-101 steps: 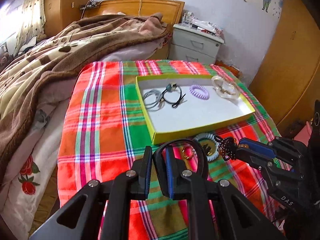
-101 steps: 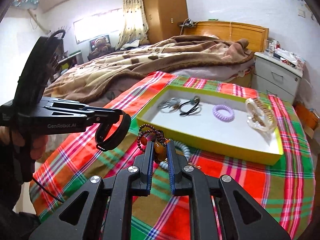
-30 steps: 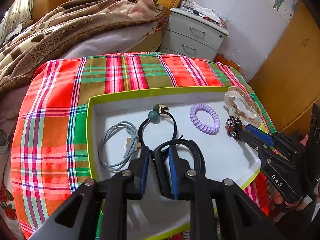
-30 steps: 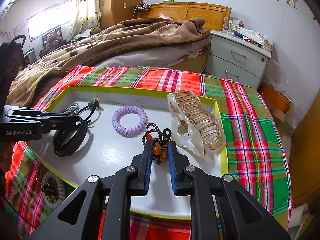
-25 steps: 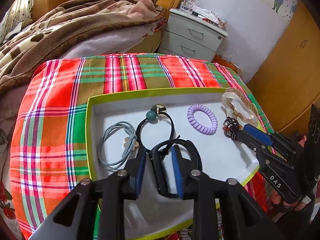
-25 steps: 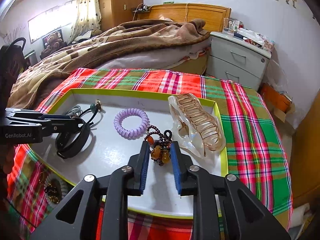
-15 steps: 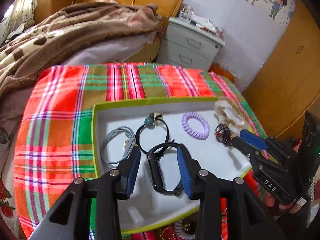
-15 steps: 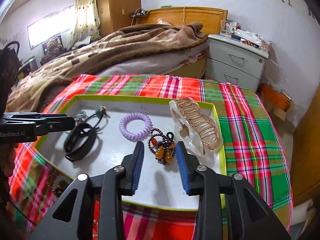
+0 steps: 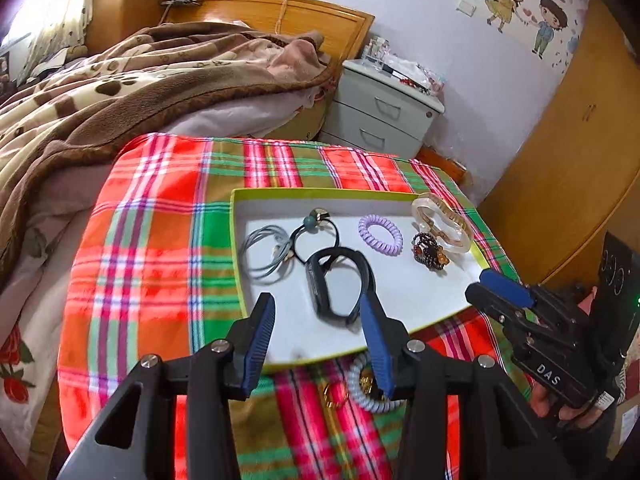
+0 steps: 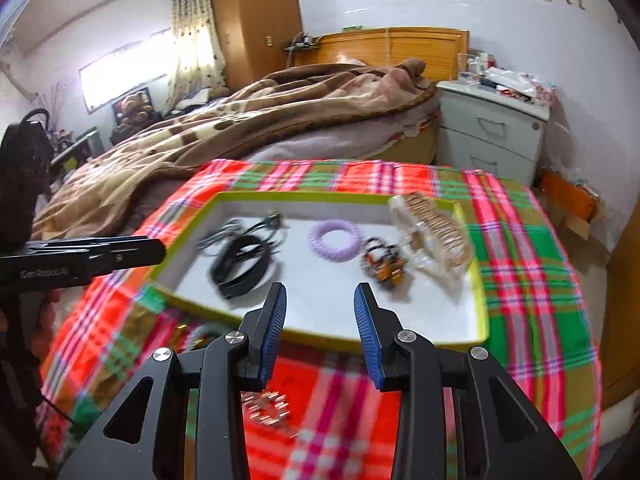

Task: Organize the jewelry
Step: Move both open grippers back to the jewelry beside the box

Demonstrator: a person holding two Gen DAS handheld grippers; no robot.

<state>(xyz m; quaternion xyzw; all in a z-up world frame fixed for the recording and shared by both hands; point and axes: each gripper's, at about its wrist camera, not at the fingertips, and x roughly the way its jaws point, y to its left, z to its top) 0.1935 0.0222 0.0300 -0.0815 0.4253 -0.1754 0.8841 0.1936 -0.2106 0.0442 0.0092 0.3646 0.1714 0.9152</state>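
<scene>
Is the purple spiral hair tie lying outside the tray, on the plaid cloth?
No, the purple spiral hair tie lies inside the tray, between the black band and the beaded bracelet.

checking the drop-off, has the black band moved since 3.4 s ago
Yes. The black band went from over the plaid cloth, in front of the tray, to lying inside it by the black hair tie; left tool opening, empty.

Plaid cloth; lilac coil tie
</scene>
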